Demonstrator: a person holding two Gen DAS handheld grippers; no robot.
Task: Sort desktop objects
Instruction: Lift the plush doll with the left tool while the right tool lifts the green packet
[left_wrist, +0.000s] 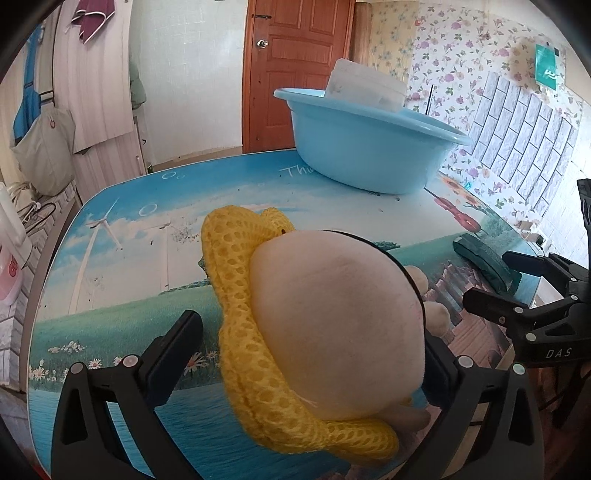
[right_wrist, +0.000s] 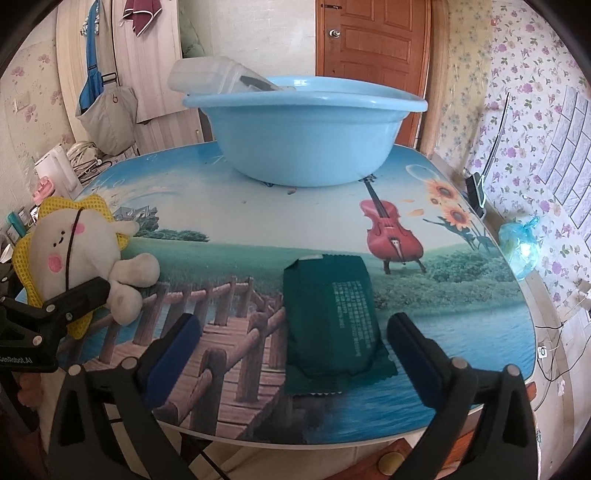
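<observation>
Meanwhile the left tongs (left_wrist: 306, 354) stand apart around a cream plush toy with yellow mesh trim (left_wrist: 332, 332); the right tongs (right_wrist: 291, 343) gape beside a dark green foil packet (right_wrist: 332, 317) on the picture-printed surface (right_wrist: 221, 236).

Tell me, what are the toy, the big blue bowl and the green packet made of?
The toy looks like soft cream plush with a yellow mesh fabric edge; you can see fuzz and little holes. The blue bowl looks like smooth, slightly shiny plastic. The green packet seems a matte plastic film wrapper, with crimped zigzag ends.
</observation>
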